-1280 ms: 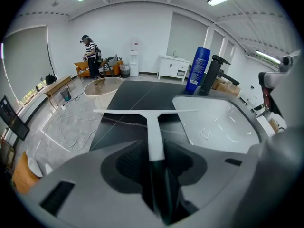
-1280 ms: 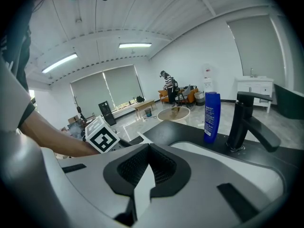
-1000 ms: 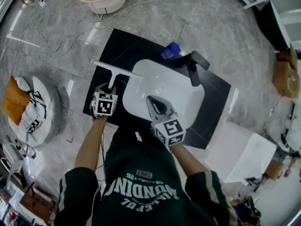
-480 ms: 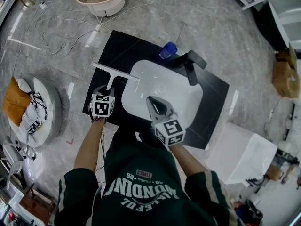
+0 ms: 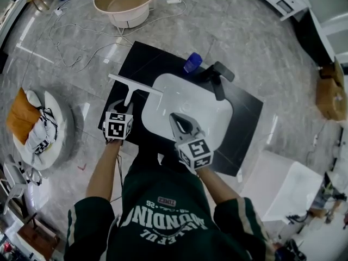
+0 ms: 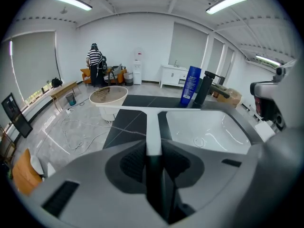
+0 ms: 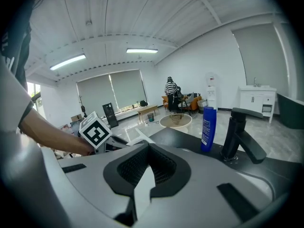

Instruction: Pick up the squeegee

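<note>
Nearest the person, the left claw (image 5: 125, 104) is clenched on the white handle of the squeegee (image 5: 135, 84), and the squeegee juts out from it just left of the white basin (image 5: 209, 109), with one end of its long blade reaching over the basin's left rim. The right claw (image 5: 175, 118) hangs over the near part of the basin with its jaws pressed together on nothing. The pick-up looks all but done. To finish it well, the grip should stay firm and low on the handle. The wrist should hold steady so the wide blade stays level and does not clip the basin rim or the black desk (image 5: 247, 116). The right claw should stay out of the blade's way. The left gripper view shows what the head view cannot: the handle sits squarely between the jaws, the pads bear on both its sides, and the blade runs straight across ahead. The head view alone shows where the blade lies against the basin. Beyond the basin stand a blue bottle (image 5: 192, 62) and a black faucet (image 5: 217, 79). Farther off, a round tub (image 5: 125, 3) sits on the floor. Only the gripper views reach a person in a striped top (image 6: 94, 63) at the room's far end.
</note>
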Demonstrator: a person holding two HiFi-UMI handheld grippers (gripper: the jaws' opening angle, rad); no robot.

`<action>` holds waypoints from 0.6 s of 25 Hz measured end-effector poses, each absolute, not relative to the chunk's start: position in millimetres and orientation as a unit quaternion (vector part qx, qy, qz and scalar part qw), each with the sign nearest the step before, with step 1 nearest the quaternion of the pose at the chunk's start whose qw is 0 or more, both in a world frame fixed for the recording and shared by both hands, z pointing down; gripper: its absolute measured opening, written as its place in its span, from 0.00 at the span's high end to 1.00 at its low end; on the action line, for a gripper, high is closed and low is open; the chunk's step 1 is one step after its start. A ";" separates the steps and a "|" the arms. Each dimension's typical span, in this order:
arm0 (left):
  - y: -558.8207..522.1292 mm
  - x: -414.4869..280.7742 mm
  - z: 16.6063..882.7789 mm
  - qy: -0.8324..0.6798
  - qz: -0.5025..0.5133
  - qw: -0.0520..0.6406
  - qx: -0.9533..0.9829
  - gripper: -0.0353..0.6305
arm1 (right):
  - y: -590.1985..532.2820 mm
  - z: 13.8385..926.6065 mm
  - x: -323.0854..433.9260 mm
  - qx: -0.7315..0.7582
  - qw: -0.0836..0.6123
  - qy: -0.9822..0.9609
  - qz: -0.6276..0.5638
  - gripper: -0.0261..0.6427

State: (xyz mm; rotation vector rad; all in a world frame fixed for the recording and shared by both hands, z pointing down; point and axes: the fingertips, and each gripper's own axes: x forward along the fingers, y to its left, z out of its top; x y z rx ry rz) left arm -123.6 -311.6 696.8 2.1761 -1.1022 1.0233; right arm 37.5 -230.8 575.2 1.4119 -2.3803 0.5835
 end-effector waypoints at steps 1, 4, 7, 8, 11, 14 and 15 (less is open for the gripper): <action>-310.0 -122.4 690.3 -0.406 0.371 0.243 0.799 0.82 | -229.6 573.2 39.4 0.495 0.154 -0.831 0.201 0.96; -304.1 -119.7 671.4 -0.417 0.354 0.236 0.803 0.82 | -224.2 567.6 45.0 0.494 0.156 -0.832 0.198 0.96; -297.8 -118.1 649.0 -0.432 0.331 0.226 0.808 0.82 | -221.2 559.2 49.8 0.493 0.152 -0.836 0.187 0.96; -295.4 -117.5 640.4 -0.438 0.323 0.221 0.810 0.82 | -220.6 555.0 51.4 0.494 0.149 -0.837 0.181 0.96; -288.8 -113.8 613.3 -0.452 0.301 0.206 0.814 0.82 | -218.2 543.7 56.3 0.491 0.142 -0.844 0.163 0.96; -279.0 -109.8 586.4 -0.464 0.279 0.193 0.819 0.82 | -214.8 533.1 62.4 0.494 0.135 -0.845 0.152 0.96; -275.5 -108.1 578.7 -0.467 0.272 0.188 0.820 0.82 | -214.1 530.2 64.3 0.494 0.133 -0.846 0.149 0.96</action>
